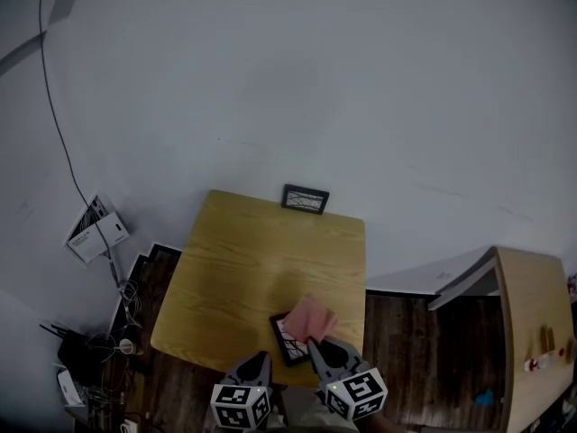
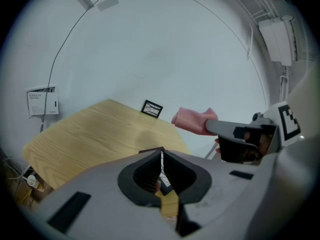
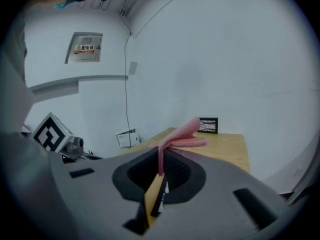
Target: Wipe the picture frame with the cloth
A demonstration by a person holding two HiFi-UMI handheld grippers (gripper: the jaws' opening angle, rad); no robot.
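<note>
A small dark picture frame (image 1: 288,339) hangs just over the front edge of the wooden table (image 1: 243,269). My left gripper (image 1: 261,361) is shut on its near left corner. In the left gripper view the frame's top edge (image 2: 152,150) shows right at that gripper's closed jaws (image 2: 161,156). A pink cloth (image 1: 313,317) lies over the frame's right side, with my right gripper (image 1: 317,348) shut on it. The cloth (image 3: 184,135) sticks up out of the right gripper (image 3: 161,159). From the left, the cloth (image 2: 192,120) and right gripper (image 2: 220,128) hang beside me.
A second black picture frame (image 1: 304,198) leans on the white wall at the table's far edge. A white box (image 1: 96,231) and cables lie on the dark floor at left. Another wooden table (image 1: 532,323) stands at right.
</note>
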